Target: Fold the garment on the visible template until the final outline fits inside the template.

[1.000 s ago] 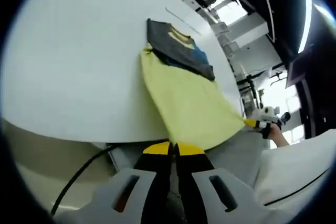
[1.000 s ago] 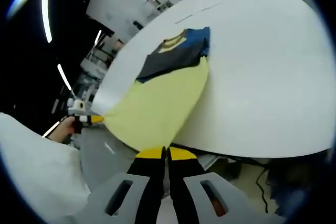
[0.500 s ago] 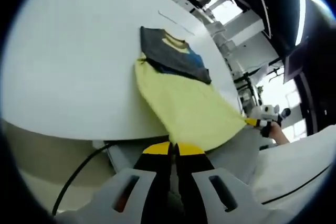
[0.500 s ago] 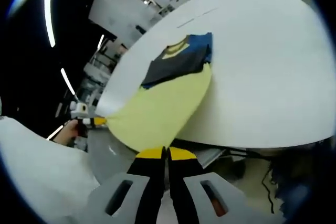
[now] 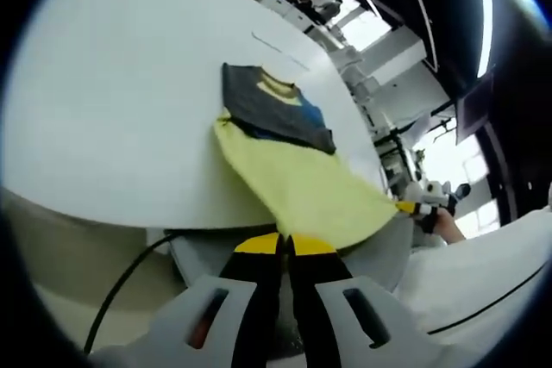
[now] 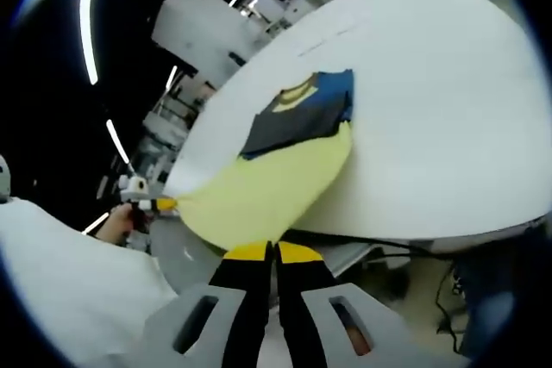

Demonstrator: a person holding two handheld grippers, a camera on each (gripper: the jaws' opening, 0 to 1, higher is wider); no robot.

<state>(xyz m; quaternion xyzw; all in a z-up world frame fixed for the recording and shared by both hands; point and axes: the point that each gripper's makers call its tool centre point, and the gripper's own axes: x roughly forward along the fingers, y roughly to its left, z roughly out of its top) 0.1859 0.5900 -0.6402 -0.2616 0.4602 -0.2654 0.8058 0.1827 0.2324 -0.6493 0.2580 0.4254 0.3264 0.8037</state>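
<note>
Stretching off the near edge of the white table (image 5: 103, 109), the garment (image 5: 302, 183) hangs taut between the two grippers, its yellow lower half pulled out over the edge while its grey and blue upper part lies flat on the tabletop farther away. In the left gripper view, the left gripper (image 5: 285, 247) is clenched on the yellow hem at one near corner, jaws pressed together with cloth between them. The right gripper (image 6: 274, 252) is likewise clamped on the other near corner of the hem in the right gripper view. Each gripper also appears small at the side of the other's view, held by a hand (image 6: 116, 221). A black cable (image 5: 129, 286) hangs below the table's near edge.
</note>
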